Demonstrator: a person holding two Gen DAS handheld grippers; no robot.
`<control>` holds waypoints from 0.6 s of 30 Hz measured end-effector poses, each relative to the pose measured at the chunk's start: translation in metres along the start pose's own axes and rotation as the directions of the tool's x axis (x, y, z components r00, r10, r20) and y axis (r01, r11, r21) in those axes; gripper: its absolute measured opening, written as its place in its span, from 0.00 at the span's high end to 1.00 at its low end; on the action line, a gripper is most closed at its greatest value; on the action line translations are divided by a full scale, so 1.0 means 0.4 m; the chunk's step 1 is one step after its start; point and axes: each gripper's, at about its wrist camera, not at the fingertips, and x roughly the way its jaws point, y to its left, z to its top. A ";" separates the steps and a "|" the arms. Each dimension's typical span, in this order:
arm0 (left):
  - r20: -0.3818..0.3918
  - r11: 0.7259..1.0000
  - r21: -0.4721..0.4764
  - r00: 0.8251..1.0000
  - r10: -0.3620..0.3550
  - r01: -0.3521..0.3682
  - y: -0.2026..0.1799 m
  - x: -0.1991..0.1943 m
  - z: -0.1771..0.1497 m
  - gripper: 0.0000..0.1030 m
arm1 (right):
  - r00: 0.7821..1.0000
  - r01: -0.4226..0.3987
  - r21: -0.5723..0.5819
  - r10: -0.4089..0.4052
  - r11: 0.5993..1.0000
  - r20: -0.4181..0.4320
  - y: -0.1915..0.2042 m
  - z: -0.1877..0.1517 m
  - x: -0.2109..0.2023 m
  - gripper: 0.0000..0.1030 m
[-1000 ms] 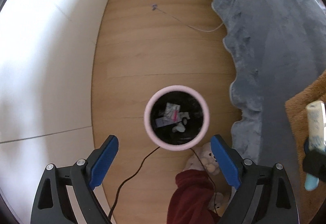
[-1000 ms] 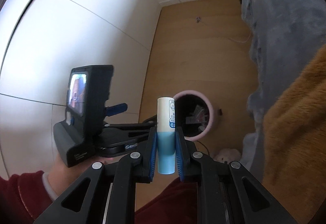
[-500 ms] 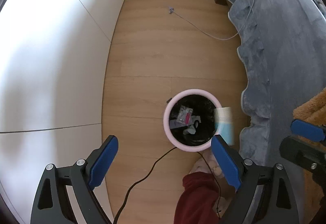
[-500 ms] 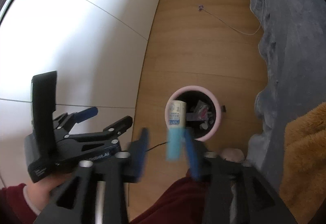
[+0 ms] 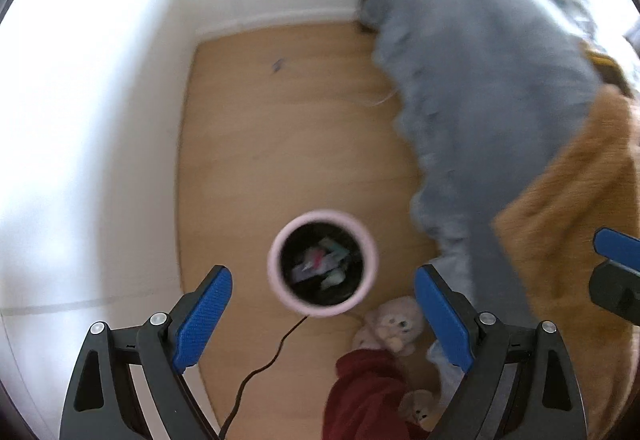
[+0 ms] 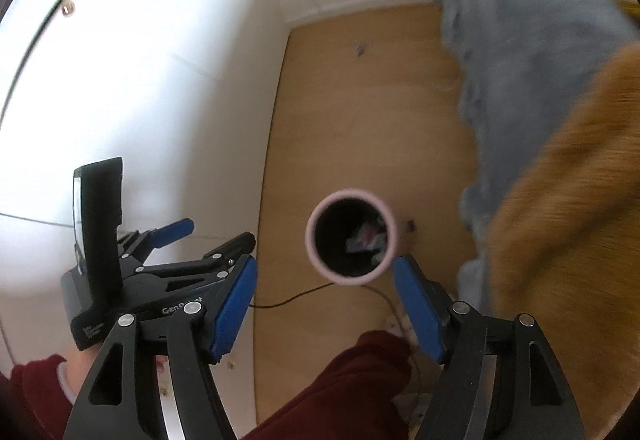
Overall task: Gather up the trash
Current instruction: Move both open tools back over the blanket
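Observation:
A pink-rimmed round bin point(image 5: 322, 263) with a black liner stands on the wood floor and holds several scraps of trash; it also shows in the right wrist view point(image 6: 351, 237). My left gripper point(image 5: 324, 320) is open and empty, held high above the bin. My right gripper point(image 6: 326, 306) is open and empty, also above the bin. The left gripper shows in the right wrist view point(image 6: 168, 264) at the left, and the right gripper's finger shows at the right edge of the left wrist view point(image 5: 616, 268). Both views are blurred.
A white wall point(image 5: 100, 120) runs along the left. A bed with a grey blanket point(image 5: 480, 88) and an orange-brown throw point(image 5: 568, 224) is on the right. A black cable point(image 5: 272, 352), a plush toy point(image 5: 390, 324) and a dark red trouser leg point(image 5: 368, 392) are near the bin.
The right gripper opened and let go of the blue and white tube, which is gone from view. Both grippers rose and shifted, so the bin looks smaller.

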 end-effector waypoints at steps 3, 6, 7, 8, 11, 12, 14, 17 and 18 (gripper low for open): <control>0.064 0.994 0.093 0.996 -0.066 0.060 -0.132 -0.080 0.059 0.10 | 0.996 0.046 0.030 -0.048 0.998 0.073 -0.044 -0.017 -0.123 0.32; 0.106 0.977 0.188 0.987 -0.123 0.102 -0.259 -0.146 0.105 0.09 | 0.984 0.097 0.083 -0.108 0.992 0.143 -0.096 -0.044 -0.256 0.32; 0.117 0.965 0.230 0.981 -0.154 0.124 -0.319 -0.175 0.121 0.08 | 0.977 0.112 0.112 -0.130 0.987 0.170 -0.118 -0.058 -0.305 0.32; 0.124 0.952 0.270 0.975 -0.185 0.146 -0.372 -0.200 0.131 0.05 | 0.968 0.126 0.149 -0.154 0.981 0.197 -0.143 -0.074 -0.354 0.32; 0.139 0.895 0.404 0.955 -0.263 0.188 -0.542 -0.266 0.143 0.04 | 0.936 0.154 0.276 -0.230 0.949 0.268 -0.215 -0.139 -0.493 0.32; 0.136 0.873 0.445 0.949 -0.283 0.197 -0.592 -0.281 0.141 0.04 | 0.922 0.162 0.317 -0.258 0.935 0.289 -0.237 -0.163 -0.535 0.32; 0.109 0.799 0.556 0.933 -0.342 0.228 -0.733 -0.321 0.124 0.04 | 0.888 0.176 0.403 -0.321 0.898 0.329 -0.285 -0.223 -0.621 0.32; 0.078 0.673 0.701 0.911 -0.405 0.239 -0.920 -0.380 0.079 0.04 | 0.819 0.190 0.544 -0.437 0.818 0.371 -0.375 -0.335 -0.749 0.32; 0.059 0.611 0.753 0.900 -0.433 0.244 -0.996 -0.405 0.054 0.04 | 0.795 0.188 0.594 -0.476 0.782 0.375 -0.407 -0.376 -0.785 0.32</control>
